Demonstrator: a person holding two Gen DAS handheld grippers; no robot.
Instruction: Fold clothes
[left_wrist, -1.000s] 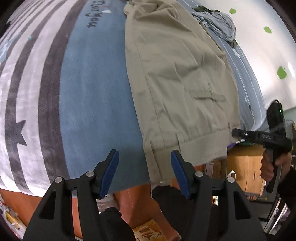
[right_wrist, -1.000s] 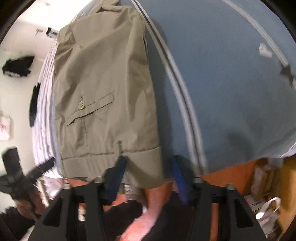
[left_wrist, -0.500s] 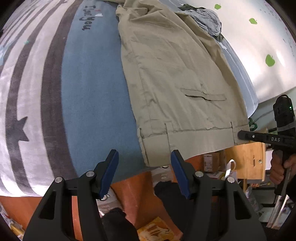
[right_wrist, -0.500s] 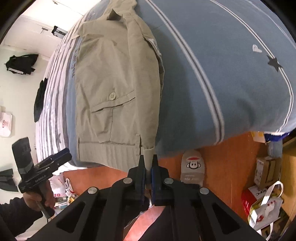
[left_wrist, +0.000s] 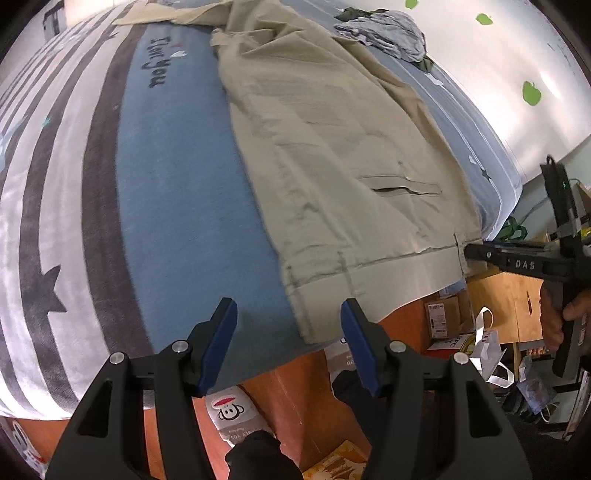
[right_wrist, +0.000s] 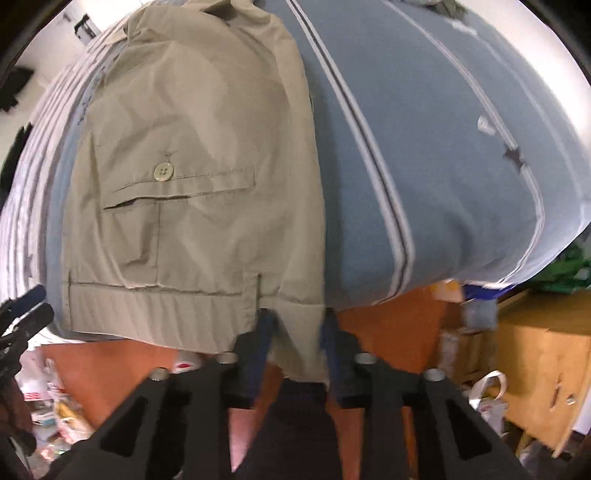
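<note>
Khaki trousers (left_wrist: 332, 155) lie lengthwise on a bed covered by a blue and striped blanket (left_wrist: 166, 192), waistband hanging just past the near edge above an orange floor. The thin cotton looks light and limp, likely to sag and crease wherever unsupported, so the stiffer waistband corners seem the surest places to take hold. The left tongs (left_wrist: 288, 343) stand about half open and empty, hovering just short of the waistband's near corner. The right tongs (right_wrist: 295, 343) have just been opening; the opposite waistband corner hangs between their blue fingers (right_wrist: 263, 343), which no longer seem to pinch it, though blur leaves contact uncertain. A grey garment (left_wrist: 388, 33) lies crumpled farther up the bed.
</note>
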